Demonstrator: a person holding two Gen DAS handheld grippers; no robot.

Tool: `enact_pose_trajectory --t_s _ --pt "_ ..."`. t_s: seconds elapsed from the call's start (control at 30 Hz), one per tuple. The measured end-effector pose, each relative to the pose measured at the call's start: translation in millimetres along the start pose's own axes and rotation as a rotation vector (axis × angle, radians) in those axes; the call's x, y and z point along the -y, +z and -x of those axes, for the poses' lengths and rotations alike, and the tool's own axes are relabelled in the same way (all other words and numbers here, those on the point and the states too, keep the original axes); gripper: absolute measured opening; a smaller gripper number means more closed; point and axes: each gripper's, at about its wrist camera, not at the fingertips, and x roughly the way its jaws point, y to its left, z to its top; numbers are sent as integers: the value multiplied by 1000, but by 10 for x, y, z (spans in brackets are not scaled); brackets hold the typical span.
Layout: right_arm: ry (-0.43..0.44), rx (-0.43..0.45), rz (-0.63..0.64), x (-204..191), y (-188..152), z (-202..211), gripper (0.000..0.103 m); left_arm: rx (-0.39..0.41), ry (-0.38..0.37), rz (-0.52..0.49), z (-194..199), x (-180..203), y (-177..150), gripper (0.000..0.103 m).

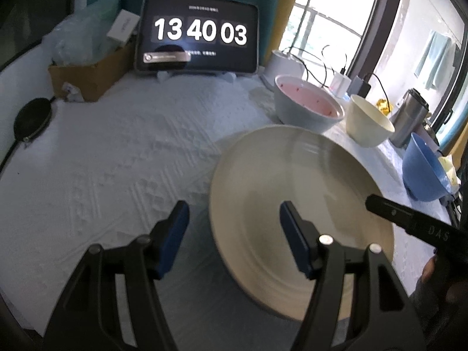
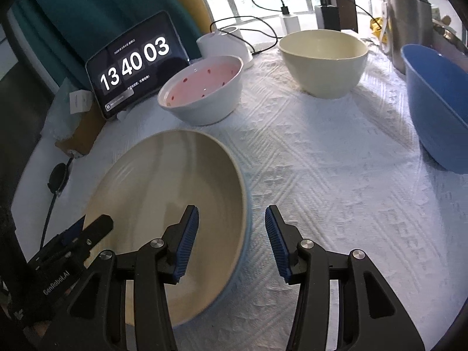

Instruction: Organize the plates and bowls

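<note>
Barely started: both grippers, left point(image 1: 232, 216) & right point(image 2: 232, 222), are hovering spread astride plate point(image 2: 163, 204) rim, gripping nothing, w/ three bowls point(image 2: 323, 61) still sitting unstacked near tabletop's far edge.

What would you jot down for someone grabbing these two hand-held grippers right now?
Left gripper: open, straddling the near-left rim of the large cream plate.
Right gripper: open, straddling the plate's right rim.
Pink-lined bowl, cream bowl and blue bowl stand apart on the white tablecloth.
Done: nothing stacked.
Left: grip the plate, then group the dishes.
</note>
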Motion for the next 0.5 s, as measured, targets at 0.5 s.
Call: enact_pose_trajectory --t_s 0.5 --pt "-3 50 -28 272 -43 339 50 40 -34 -62 245 390 5 66"
